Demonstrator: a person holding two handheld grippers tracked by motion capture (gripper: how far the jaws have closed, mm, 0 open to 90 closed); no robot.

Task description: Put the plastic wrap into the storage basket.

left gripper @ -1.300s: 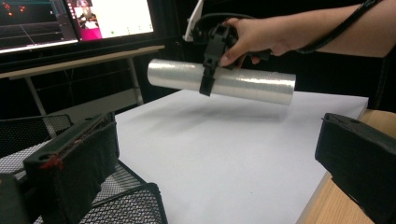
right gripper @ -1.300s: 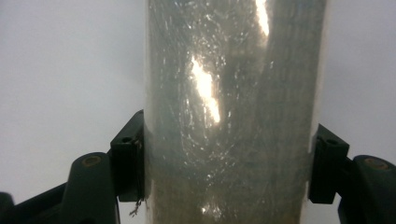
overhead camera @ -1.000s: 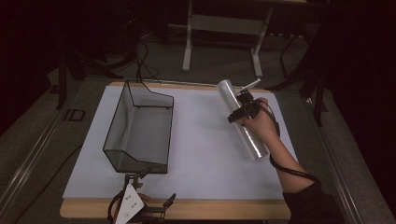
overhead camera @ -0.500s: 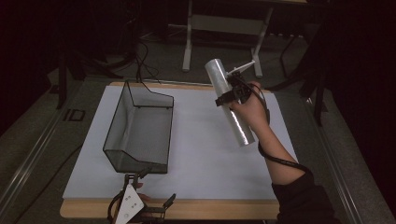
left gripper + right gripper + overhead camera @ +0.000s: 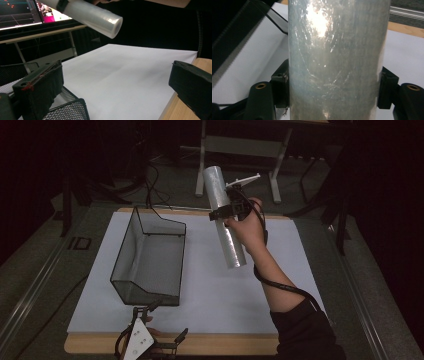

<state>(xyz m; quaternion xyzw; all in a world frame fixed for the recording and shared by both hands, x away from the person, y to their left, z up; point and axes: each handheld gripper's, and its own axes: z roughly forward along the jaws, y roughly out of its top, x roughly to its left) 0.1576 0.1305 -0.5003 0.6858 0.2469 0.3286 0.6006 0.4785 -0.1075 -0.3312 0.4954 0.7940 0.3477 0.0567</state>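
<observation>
The right gripper [image 5: 223,212] clamps a roll of clear film [image 5: 225,217], held tilted in the air just right of the black mesh basket [image 5: 150,257]; near the basket's front corner, the left gripper [image 5: 150,345] rests with jaws spread

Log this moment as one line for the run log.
right gripper: shut on film roll, lifted, tilted | left gripper: open, idle at near edge | mesh basket: empty

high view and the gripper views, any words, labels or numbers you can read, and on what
"ID": white outline letters on the grey floor, left of the table.
Monitor in the left gripper view: coloured graphics, any text too small and blurred to read.
Roll of clear film, mesh basket, white sheet: no text visible.
</observation>
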